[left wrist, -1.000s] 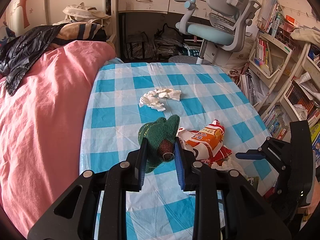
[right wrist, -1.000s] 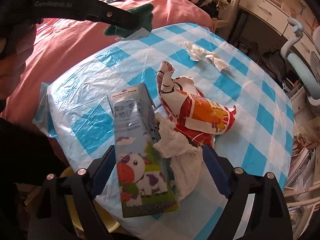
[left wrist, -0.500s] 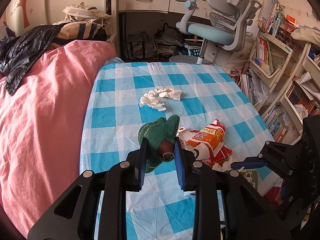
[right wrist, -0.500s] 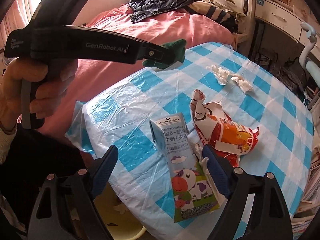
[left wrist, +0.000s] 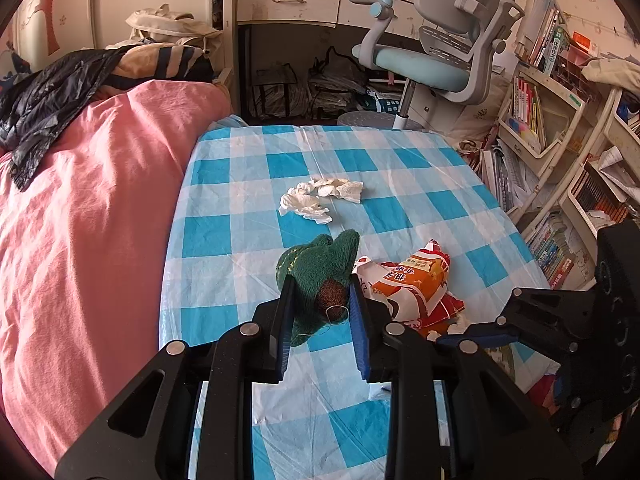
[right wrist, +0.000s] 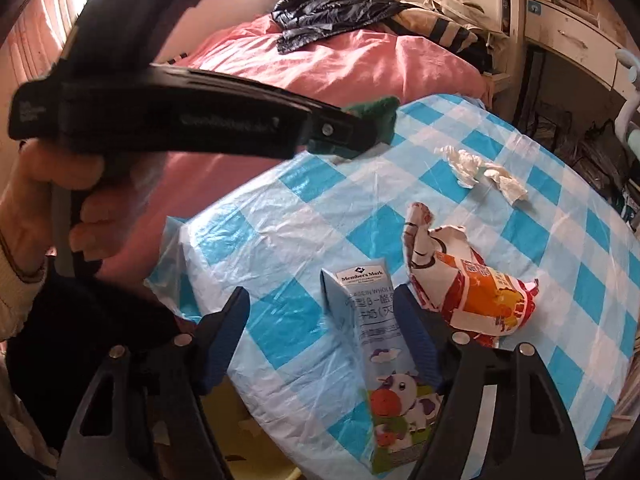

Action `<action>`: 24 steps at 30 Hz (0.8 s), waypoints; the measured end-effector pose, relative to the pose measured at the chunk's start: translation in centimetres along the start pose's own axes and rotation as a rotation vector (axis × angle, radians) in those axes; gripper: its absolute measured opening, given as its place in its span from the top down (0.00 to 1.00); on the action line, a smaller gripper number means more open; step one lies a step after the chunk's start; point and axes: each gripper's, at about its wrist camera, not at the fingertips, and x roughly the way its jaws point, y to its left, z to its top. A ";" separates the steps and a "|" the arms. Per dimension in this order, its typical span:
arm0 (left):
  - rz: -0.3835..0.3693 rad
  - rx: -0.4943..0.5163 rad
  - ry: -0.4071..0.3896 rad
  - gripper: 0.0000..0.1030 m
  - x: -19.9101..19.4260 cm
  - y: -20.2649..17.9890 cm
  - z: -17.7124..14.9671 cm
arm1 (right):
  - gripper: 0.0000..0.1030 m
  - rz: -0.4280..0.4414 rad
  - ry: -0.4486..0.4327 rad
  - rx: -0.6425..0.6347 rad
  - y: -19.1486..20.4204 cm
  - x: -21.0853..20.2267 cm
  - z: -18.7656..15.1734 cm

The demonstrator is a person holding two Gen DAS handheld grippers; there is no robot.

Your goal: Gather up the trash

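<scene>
My left gripper (left wrist: 320, 300) is shut on a green plush thing (left wrist: 320, 256), held above the blue-checked table (left wrist: 248, 240). The right wrist view catches it from the side, the green thing (right wrist: 376, 110) sticking out of its tip. My right gripper (right wrist: 322, 300) is open and its jaws are closing. A milk carton (right wrist: 360, 344) with a cartoon cow lies flat between them, close to the right finger, and the pads do not press on it. A red and orange snack bag (right wrist: 476, 292) lies just right of the carton. Crumpled white tissues (right wrist: 480, 168) lie farther back.
A bed with a pink cover (left wrist: 80, 220) runs along the table's left side. An office chair (left wrist: 440, 48), a desk and crowded bookshelves (left wrist: 560, 140) stand beyond and to the right. A yellow container (right wrist: 256, 440) sits below the table's near edge.
The right wrist view has drawn back and tilted, so the carton and snack bag sit smaller and farther off. The right jaws have narrowed. The left gripper and green thing have not moved.
</scene>
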 end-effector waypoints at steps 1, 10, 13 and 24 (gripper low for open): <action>0.000 0.000 0.000 0.76 0.0 0.0 0.0 | 0.31 -0.011 0.001 0.001 -0.2 0.0 0.0; 0.000 0.003 0.004 0.76 0.1 -0.1 0.0 | 0.35 -0.073 0.030 0.029 -1.4 0.0 -0.3; -0.001 0.003 0.004 0.76 0.1 -0.1 0.0 | 0.41 -0.061 0.075 0.033 -1.6 0.8 -0.7; 0.002 -0.012 -0.008 0.77 -0.1 0.2 -0.1 | 0.67 -0.027 0.028 0.054 -0.8 0.5 -0.3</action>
